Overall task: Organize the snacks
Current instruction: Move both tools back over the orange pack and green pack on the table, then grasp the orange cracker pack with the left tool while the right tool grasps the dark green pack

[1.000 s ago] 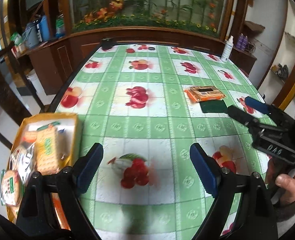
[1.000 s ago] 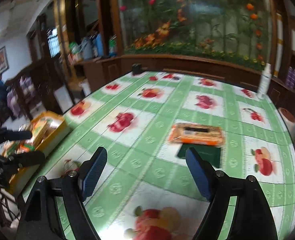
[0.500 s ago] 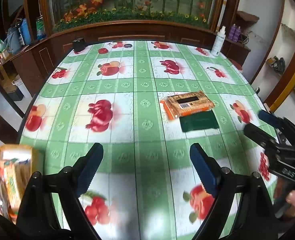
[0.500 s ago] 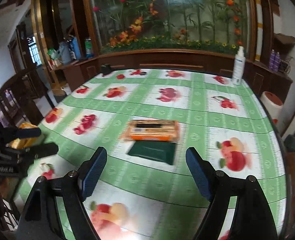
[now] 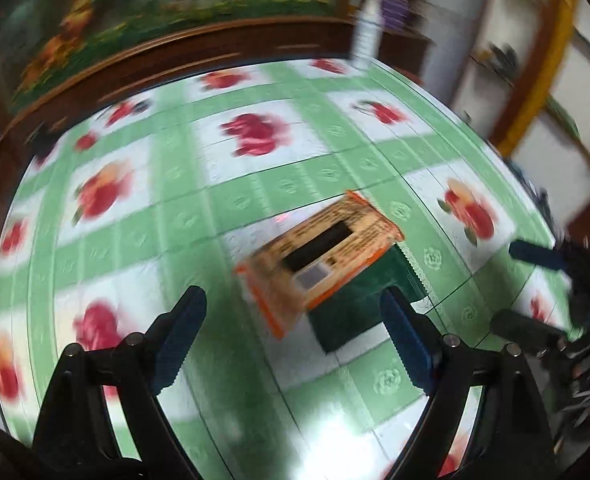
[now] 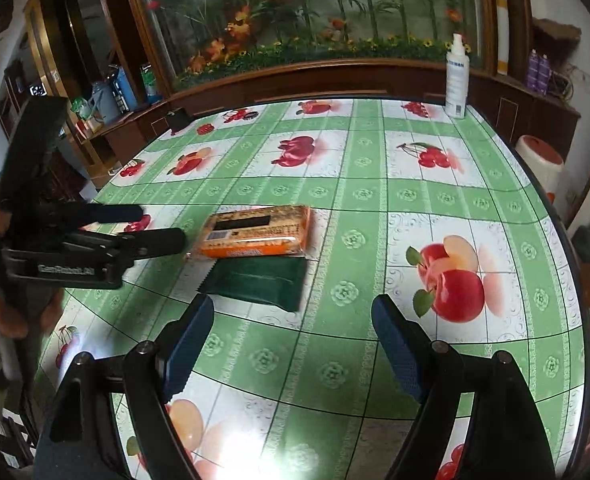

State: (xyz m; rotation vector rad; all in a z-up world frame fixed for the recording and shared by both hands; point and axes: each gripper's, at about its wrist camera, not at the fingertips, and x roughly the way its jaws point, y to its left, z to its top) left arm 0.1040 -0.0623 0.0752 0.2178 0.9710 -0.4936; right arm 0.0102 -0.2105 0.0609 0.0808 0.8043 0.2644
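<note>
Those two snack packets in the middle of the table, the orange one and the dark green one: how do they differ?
The orange packet is bright, with printed text and a black panel on top; the dark green packet looks plain, with no print readable. The orange one looks thick and blocky, the green one flatter. The orange one lies farther from the right gripper, the green one nearer. Both lie flat on the fruit-patterned tablecloth, side by side, with neither gripped.

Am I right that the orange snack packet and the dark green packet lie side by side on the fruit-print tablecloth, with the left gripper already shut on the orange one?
Not quite: the left gripper is open and holds nothing, as the left wrist view shows. The orange snack packet and the dark green packet do lie side by side on the fruit-print tablecloth.
</note>
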